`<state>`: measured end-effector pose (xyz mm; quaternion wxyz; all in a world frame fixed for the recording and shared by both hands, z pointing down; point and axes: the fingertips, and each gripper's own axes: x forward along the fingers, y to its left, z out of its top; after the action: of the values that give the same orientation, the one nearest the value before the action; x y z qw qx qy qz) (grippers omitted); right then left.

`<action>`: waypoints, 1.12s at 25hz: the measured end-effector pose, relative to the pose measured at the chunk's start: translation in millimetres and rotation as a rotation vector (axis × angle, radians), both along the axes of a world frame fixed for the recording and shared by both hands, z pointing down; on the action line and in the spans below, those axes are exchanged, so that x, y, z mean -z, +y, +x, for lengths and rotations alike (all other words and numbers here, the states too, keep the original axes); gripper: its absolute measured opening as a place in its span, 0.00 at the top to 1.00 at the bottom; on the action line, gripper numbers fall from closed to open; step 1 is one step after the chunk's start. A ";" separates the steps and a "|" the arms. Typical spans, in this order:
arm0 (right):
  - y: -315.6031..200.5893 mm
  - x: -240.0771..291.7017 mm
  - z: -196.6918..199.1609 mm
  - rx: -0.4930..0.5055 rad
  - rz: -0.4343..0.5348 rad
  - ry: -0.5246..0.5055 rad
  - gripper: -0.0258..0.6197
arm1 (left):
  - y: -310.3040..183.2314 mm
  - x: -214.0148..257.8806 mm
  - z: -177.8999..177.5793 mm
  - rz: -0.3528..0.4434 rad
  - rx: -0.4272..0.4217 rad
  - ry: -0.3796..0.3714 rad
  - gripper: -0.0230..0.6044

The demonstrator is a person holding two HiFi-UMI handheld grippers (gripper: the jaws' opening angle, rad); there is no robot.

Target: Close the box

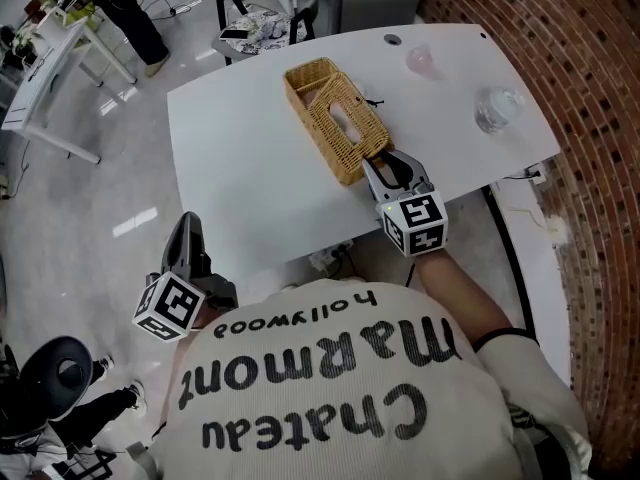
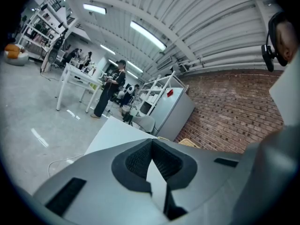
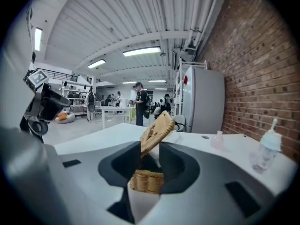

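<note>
The left gripper (image 1: 188, 228) hangs at the lower left, off the table (image 1: 240, 158), pinched together and empty. The box (image 1: 305, 80) sits mid-frame with its lid (image 1: 345, 123) tilted up. The right gripper (image 1: 386, 166) has its jaws slightly apart round the lid's near edge. Next, I think, the lid needs pressing flat.

- A cream short-sleeved T-shirt (image 1: 340, 388) with big black letters sits just behind both tongs.
- A thin black band (image 1: 497, 339) goes round the arm behind the grey plastic right gripper (image 1: 385, 165).
- The grey plastic left gripper (image 1: 188, 223) has black ribbed pads (image 2: 138, 161).
- Each gripper carries a white cube with black square marks (image 1: 415, 223).
</note>
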<state>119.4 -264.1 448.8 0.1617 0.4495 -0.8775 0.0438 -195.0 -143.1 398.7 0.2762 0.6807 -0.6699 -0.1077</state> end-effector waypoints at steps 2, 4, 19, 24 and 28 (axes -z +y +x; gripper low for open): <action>-0.6 -1.1 1.6 -0.003 -0.003 -0.005 0.77 | 0.0 -2.0 0.3 -0.003 0.001 0.002 0.96; -1.3 -2.6 2.3 -0.006 -0.008 -0.013 0.76 | 0.1 -4.3 0.4 -0.005 0.001 0.005 0.96; -9.1 -17.4 16.4 -0.073 -0.119 -0.137 0.73 | -2.7 -8.2 -0.6 -0.014 0.011 0.002 0.96; -11.0 -18.3 19.5 -0.100 -0.141 -0.158 0.73 | -2.8 -6.9 -3.4 -0.020 0.019 -0.001 0.96; -11.8 -22.6 20.2 -0.121 -0.160 -0.173 0.73 | -3.2 -8.8 -3.6 -0.018 0.019 0.001 0.96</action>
<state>139.6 -275.9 471.4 0.1178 0.4817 -0.8531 0.1619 -198.6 -146.3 407.5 0.2817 0.6718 -0.6771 -0.1045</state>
